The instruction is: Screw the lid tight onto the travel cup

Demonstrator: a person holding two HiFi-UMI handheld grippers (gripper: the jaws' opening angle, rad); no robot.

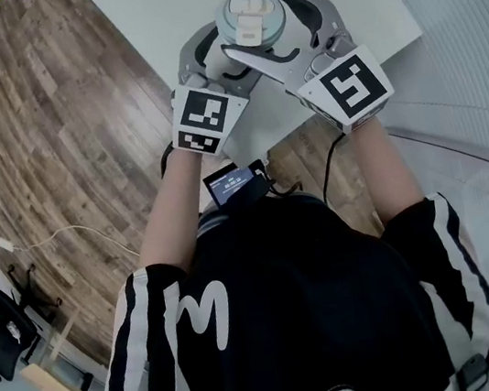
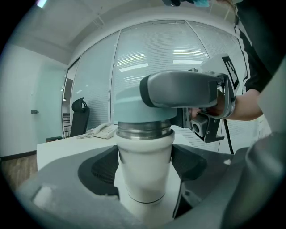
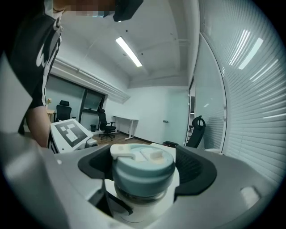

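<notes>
A white travel cup (image 2: pixel 145 165) with a pale teal lid (image 1: pixel 249 17) stands upright on the white table (image 1: pixel 150 20). My left gripper (image 2: pixel 145 176) reaches in from the left in the head view. Its dark pads lie against both sides of the white cup body, below the metal ring. My right gripper (image 3: pixel 143 172) comes from the right and sits higher, with its pads pressed against the sides of the lid (image 3: pixel 143 167). One grey finger of the right gripper (image 2: pixel 183 89) crosses the lid in the left gripper view. The cup's base is hidden behind the jaws.
The cup stands near the table's front edge (image 1: pixel 289 131), with wooden floor (image 1: pixel 57 128) to the left. A desk phone (image 2: pixel 103 130) lies further along the table. An office chair (image 2: pixel 79 117) and a glass wall with blinds (image 2: pixel 156 49) stand behind.
</notes>
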